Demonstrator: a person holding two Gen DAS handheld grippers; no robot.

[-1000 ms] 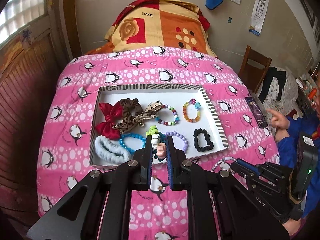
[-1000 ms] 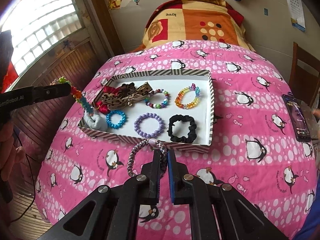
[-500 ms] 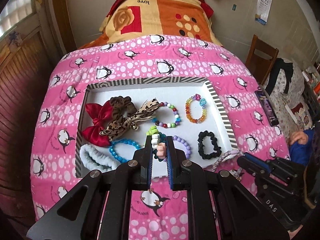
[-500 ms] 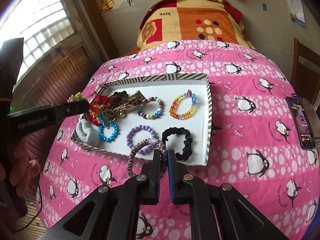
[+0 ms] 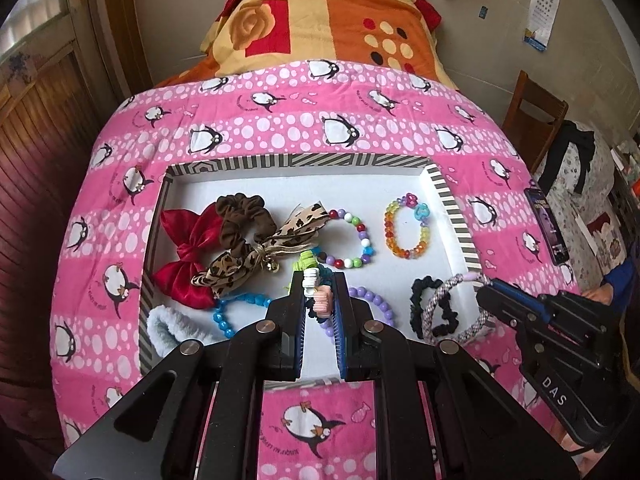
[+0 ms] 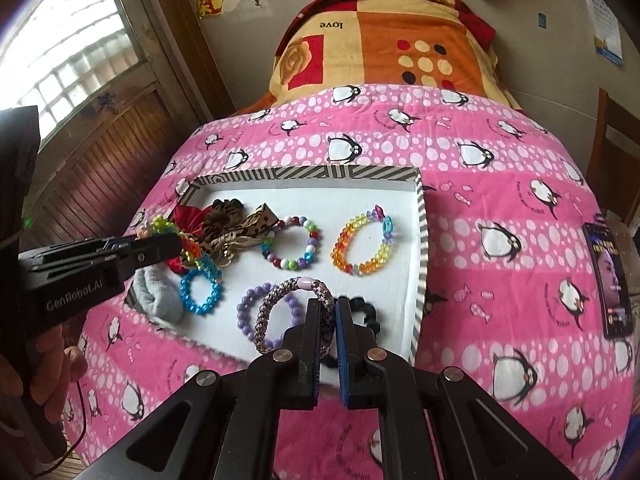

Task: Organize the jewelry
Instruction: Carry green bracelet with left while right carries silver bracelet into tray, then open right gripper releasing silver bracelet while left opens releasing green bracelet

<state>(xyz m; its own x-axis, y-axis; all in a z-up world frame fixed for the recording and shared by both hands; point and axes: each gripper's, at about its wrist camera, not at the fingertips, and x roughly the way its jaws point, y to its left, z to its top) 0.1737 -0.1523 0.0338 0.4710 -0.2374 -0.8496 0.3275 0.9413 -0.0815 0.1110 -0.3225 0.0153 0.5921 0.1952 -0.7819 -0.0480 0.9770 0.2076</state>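
Note:
A white tray with a striped rim lies on the pink penguin quilt. In it are hair bows, scrunchies and several bead bracelets. My left gripper is shut on a chunky multicoloured bracelet and hangs over the tray's near middle. In the right wrist view the left gripper comes in from the left with this bracelet dangling. My right gripper is shut on a braided grey-purple bracelet, just above the purple bead bracelet and black scrunchie.
A phone lies on the quilt to the right of the tray. A folded orange blanket sits behind the tray. A wooden chair stands at the right, and wooden panelling runs along the left. A hand holds the left gripper.
Both grippers have moved forward over the tray's near edge, each still holding its bracelet. The left one has also sunk closer to the tray.

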